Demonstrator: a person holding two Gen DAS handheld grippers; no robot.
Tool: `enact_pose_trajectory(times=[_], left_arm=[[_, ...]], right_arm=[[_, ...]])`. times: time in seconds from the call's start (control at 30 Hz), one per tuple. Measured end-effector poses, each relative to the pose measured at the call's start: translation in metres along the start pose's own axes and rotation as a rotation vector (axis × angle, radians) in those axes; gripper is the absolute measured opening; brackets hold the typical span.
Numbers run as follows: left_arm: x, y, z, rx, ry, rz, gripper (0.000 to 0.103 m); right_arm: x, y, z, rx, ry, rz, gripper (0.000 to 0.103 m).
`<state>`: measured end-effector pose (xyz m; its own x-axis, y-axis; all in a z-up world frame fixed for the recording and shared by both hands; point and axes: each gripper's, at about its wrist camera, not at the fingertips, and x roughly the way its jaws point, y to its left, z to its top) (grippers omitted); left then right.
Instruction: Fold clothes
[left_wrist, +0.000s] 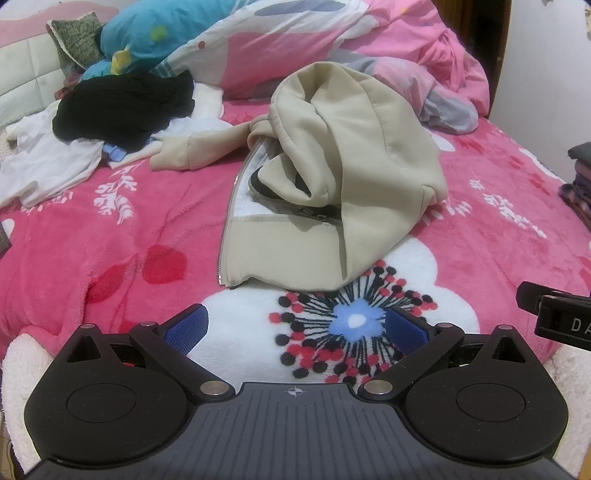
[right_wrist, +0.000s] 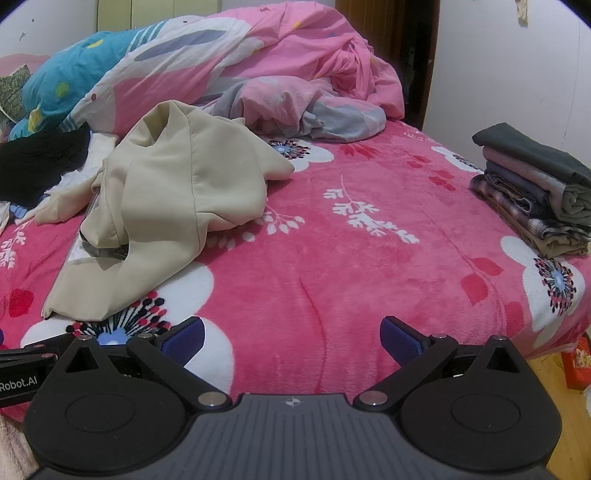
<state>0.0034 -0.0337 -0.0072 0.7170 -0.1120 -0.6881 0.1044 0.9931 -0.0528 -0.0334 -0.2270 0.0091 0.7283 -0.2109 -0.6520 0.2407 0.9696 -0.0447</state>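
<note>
Straight ahead in the left wrist view: left gripper hovering low over the pink floral fleece blanket, jaws spread wide and empty, blue pads apart above the big white flower print. Just beyond, well clear of the fingertips, a beige zip-up hoodie crumpled in a heap on the blanket, zipper edge running down its left side, white lining exposed, one sleeve trailing off to the left. Farther left, a black garment piled on top of white clothing. Behind all of it, a bunched pink quilt and a blue pillow against the padded headboard. At the right edge, part of the other gripper's black body.

Next, the right wrist view: right gripper likewise released, jaws wide, nothing between the blue pads, poised over bare pink blanket. Beige hoodie off to the left, well apart from the fingertips, still unfolded. Black garment at the far left edge. On the right, near the bed's edge, a neat stack of folded clothes, dark green piece on top, plaid near the bottom. Pink quilt heaped at the back, wooden floor visible lower right.
</note>
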Motion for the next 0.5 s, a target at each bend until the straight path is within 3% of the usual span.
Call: enact_pose_trajectory(times=[0.5], left_arm=[[0.0046,0.0018,0.0,-0.009,0.007,0.006,0.103]], right_arm=[[0.0047,-0.0011,0.0002,0.01,0.006,0.006,0.103]])
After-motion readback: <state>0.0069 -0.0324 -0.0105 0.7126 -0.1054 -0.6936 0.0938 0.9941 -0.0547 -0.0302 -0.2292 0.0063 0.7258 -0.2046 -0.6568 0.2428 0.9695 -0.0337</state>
